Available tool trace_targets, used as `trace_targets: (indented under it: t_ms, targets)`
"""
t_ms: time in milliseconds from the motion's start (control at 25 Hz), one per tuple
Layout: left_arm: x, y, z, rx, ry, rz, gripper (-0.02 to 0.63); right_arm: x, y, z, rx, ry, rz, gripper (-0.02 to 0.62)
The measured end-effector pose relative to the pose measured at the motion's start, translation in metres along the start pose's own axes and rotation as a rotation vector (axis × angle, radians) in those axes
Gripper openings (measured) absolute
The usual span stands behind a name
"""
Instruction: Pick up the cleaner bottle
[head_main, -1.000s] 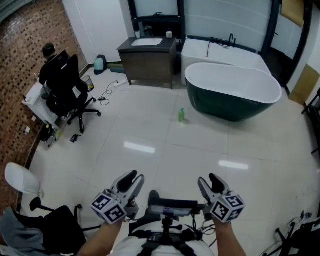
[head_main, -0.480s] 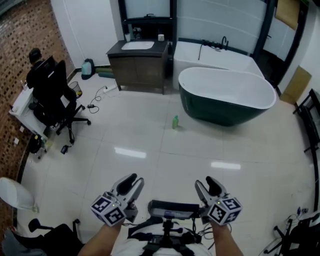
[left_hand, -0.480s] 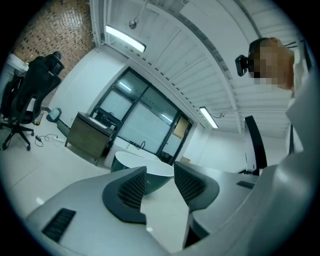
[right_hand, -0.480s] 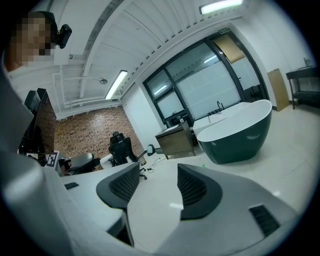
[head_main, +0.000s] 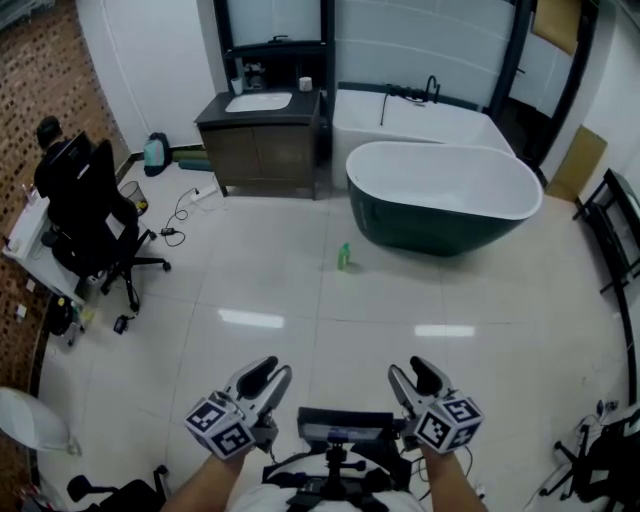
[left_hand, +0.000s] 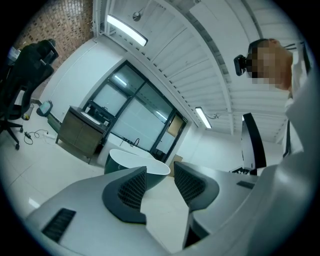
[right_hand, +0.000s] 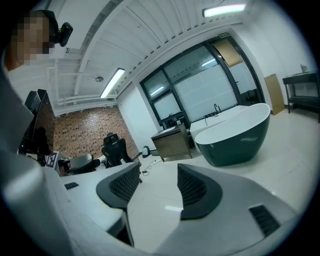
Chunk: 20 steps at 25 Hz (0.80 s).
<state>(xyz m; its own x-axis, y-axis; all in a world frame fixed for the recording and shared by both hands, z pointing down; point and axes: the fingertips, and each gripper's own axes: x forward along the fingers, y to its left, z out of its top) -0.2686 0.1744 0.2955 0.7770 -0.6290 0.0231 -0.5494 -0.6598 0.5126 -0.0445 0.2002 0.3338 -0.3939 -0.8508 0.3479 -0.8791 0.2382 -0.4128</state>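
A small green cleaner bottle (head_main: 344, 256) stands upright on the white tiled floor, just left of the dark green bathtub (head_main: 440, 196). It is far ahead of both grippers. My left gripper (head_main: 268, 375) is held low at the bottom left of the head view, its jaws apart with nothing between them. My right gripper (head_main: 412, 374) is beside it at the bottom right, also open and empty. Between the left gripper's (left_hand: 156, 186) pads I see the bathtub (left_hand: 131, 161). The right gripper view shows its gripper (right_hand: 159, 186) with bare floor in the gap. The bottle is not visible in either gripper view.
A dark vanity with a sink (head_main: 260, 130) stands against the far wall, a white built-in tub (head_main: 415, 112) beside it. A person sits in a black office chair (head_main: 88, 222) at the left, cables (head_main: 180, 210) trailing on the floor nearby. A black rack (head_main: 612, 225) lines the right wall.
The view has advanced across the room: bathtub, vanity and bottle have shifted left and a little down in the head view. Both grippers keep the same spot in the frame, jaws unchanged.
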Motion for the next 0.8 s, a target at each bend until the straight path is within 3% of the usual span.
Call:
trace_targets:
  t_ms: [440,800]
  targets:
    - [0.024,0.013,0.005,-0.014,-0.004,0.0,0.16,0.031,-0.016,0.013,-0.009,0.016,0.03,0.227]
    - [0.089,0.011,0.008,-0.013,-0.011,0.032,0.16,0.052,-0.069,0.057,-0.058,0.02,0.089,0.228]
